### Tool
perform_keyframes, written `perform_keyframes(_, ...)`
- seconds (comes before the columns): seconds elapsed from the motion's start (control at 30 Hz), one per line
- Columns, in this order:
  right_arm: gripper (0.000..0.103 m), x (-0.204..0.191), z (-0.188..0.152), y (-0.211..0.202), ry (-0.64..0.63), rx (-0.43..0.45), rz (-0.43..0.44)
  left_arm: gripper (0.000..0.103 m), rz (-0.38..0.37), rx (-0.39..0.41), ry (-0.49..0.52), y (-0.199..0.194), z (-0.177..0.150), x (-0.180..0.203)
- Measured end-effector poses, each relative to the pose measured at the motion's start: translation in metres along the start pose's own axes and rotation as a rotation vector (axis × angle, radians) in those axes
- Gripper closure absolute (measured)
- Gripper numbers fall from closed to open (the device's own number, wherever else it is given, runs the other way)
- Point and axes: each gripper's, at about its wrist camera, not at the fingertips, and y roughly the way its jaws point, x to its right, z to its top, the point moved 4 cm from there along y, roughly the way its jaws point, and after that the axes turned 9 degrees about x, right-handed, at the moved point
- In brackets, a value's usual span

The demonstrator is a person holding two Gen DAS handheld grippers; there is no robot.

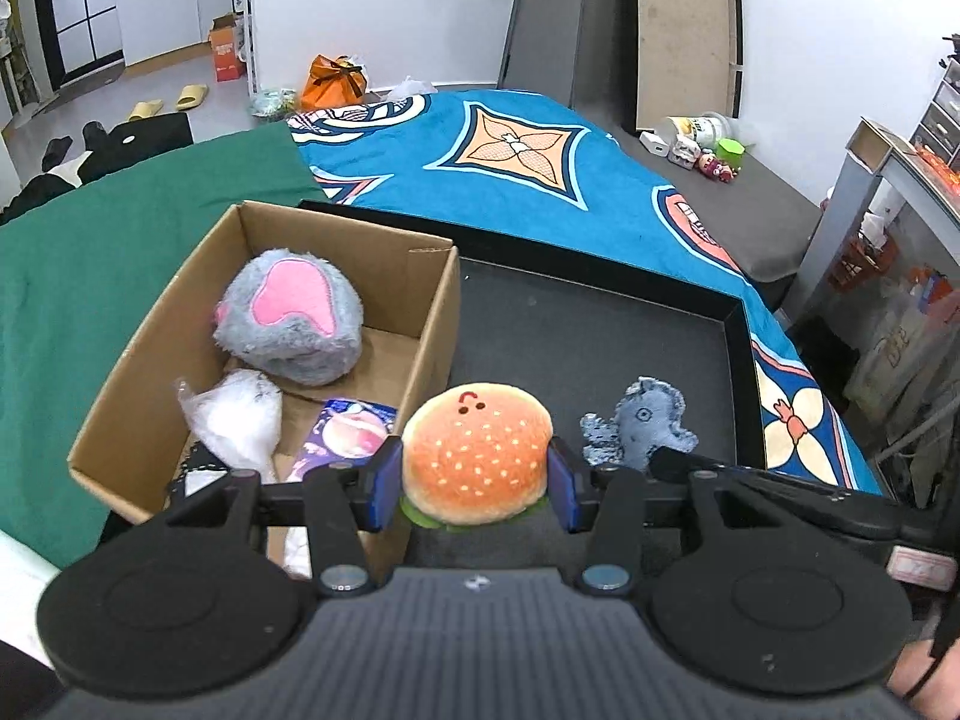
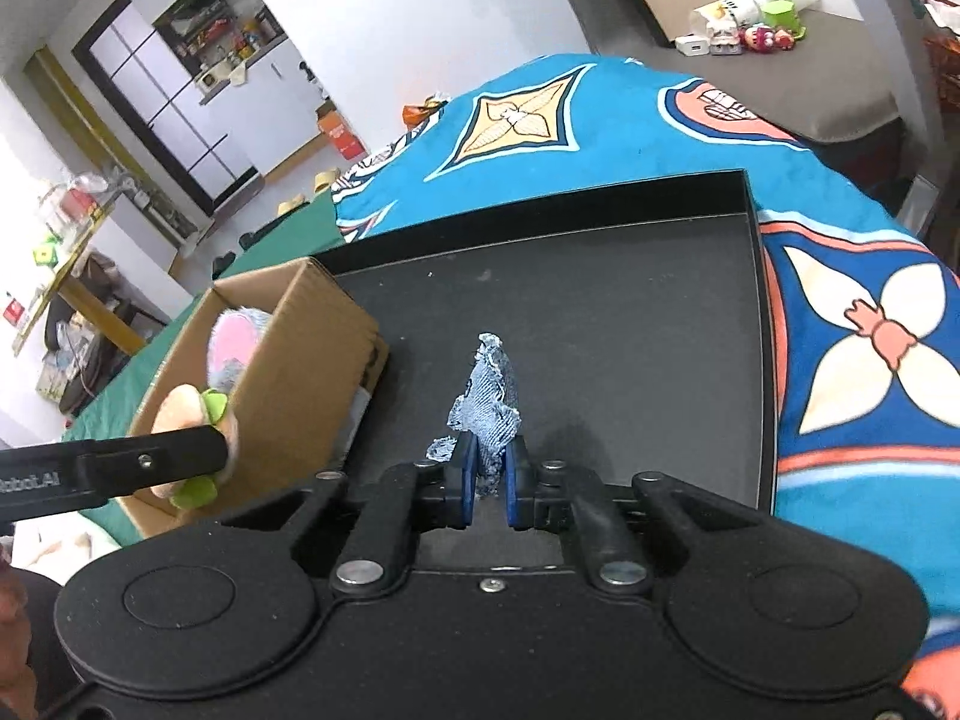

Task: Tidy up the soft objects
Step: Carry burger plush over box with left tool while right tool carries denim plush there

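My left gripper (image 1: 474, 471) is shut on a plush hamburger (image 1: 477, 453), held above the black tray (image 1: 600, 324) beside the cardboard box (image 1: 438, 324). The hamburger also shows at the left of the right wrist view (image 2: 192, 414). My right gripper (image 2: 489, 474) is shut on a blue denim plush (image 2: 489, 402), held edge-on over the tray (image 2: 600, 312); it also shows in the left wrist view (image 1: 645, 420). The box holds a grey-and-pink plush (image 1: 291, 315), a white plastic-wrapped item (image 1: 237, 420) and a purple packet (image 1: 348, 435).
The tray and box lie on a bed with a blue patterned blanket (image 1: 540, 180) and a green cover (image 1: 120, 252). Small toys and containers (image 1: 702, 147) sit on a grey surface at the far right. Shelving (image 1: 900, 228) stands at the right.
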Motion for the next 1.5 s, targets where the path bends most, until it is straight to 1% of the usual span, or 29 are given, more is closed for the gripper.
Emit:
perform_keyframes(0.17, 0.093, -0.013, 0.003, -0.013, -0.009, 0.023, -0.020, 0.055, -0.006, -0.002, -0.001, -0.010, 0.003, -0.012)
perform_keyframes(0.47, 0.093, -0.032, 0.011, -0.034, -0.010, 0.070, -0.038, 0.055, 0.001, 0.027, -0.022, -0.029, 0.014, -0.045)
perform_keyframes(0.67, 0.093, -0.056, 0.017, -0.043, -0.033, 0.101, -0.032, 0.054, -0.005, 0.045, -0.015, -0.040, 0.024, -0.064)
perform_keyframes(0.9, 0.093, -0.085, 0.021, -0.046, -0.059, 0.120, -0.023, 0.054, -0.013, 0.065, -0.020, -0.051, 0.033, -0.084)
perform_keyframes(1.07, 0.093, -0.101, 0.026, -0.047, -0.079, 0.133, -0.024, 0.054, -0.027, 0.064, -0.024, -0.055, 0.036, -0.096)
perform_keyframes(1.37, 0.093, -0.129, 0.030, -0.041, -0.108, 0.145, -0.029, 0.054, -0.060, 0.051, -0.041, -0.049, 0.039, -0.111)
perform_keyframes(1.5, 0.093, -0.140, 0.030, -0.036, -0.122, 0.145, -0.025, 0.054, -0.082, 0.030, -0.062, -0.042, 0.036, -0.118)
